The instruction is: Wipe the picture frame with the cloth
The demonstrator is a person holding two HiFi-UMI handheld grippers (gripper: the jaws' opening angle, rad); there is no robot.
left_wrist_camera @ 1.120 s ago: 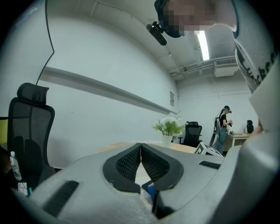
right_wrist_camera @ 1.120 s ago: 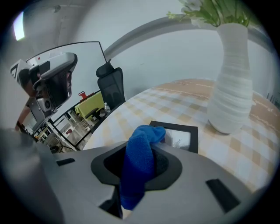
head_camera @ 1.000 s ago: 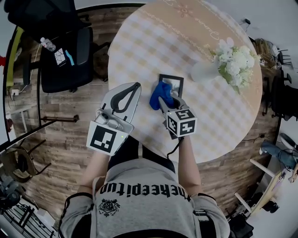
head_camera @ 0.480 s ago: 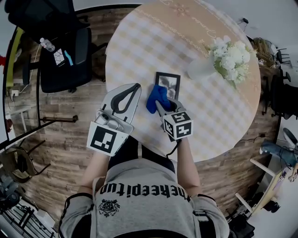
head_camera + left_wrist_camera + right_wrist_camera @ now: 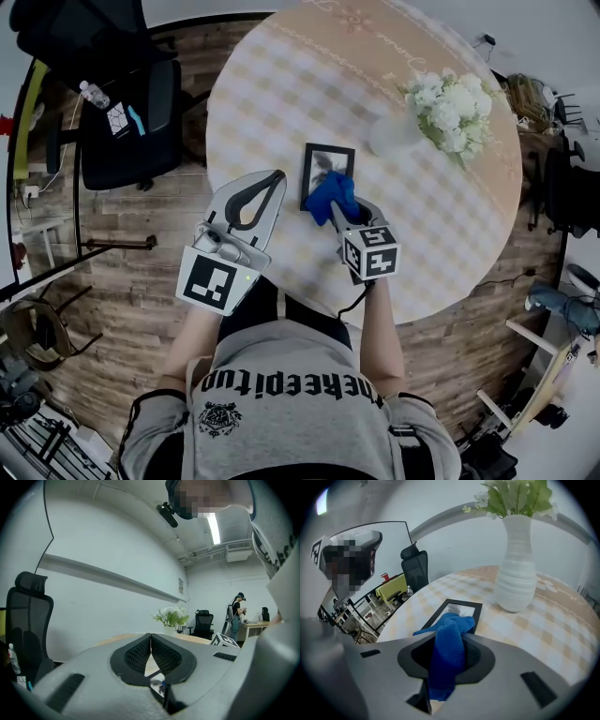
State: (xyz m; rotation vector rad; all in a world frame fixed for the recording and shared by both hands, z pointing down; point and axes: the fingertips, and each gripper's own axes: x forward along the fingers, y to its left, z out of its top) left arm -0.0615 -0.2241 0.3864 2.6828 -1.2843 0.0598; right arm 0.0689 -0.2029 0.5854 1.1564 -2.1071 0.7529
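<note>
A black picture frame [image 5: 324, 169] lies flat on the round table [image 5: 281, 84], seen also in the right gripper view as the frame [image 5: 461, 607]. My right gripper [image 5: 345, 208] is shut on a blue cloth [image 5: 329, 195], and the cloth [image 5: 447, 653] hangs over the frame's near end. My left gripper [image 5: 265, 180] is shut and empty at the table's near left edge, apart from the frame. In the left gripper view its jaws [image 5: 150, 641] meet tip to tip.
A white vase [image 5: 394, 137] with white flowers [image 5: 448, 111] stands right of the frame; the vase [image 5: 515, 573] is close behind it in the right gripper view. A black office chair [image 5: 131, 112] stands left of the table on the wooden floor.
The right gripper with the cloth has shifted right and up along the frame's lower part. The left gripper has held still.
</note>
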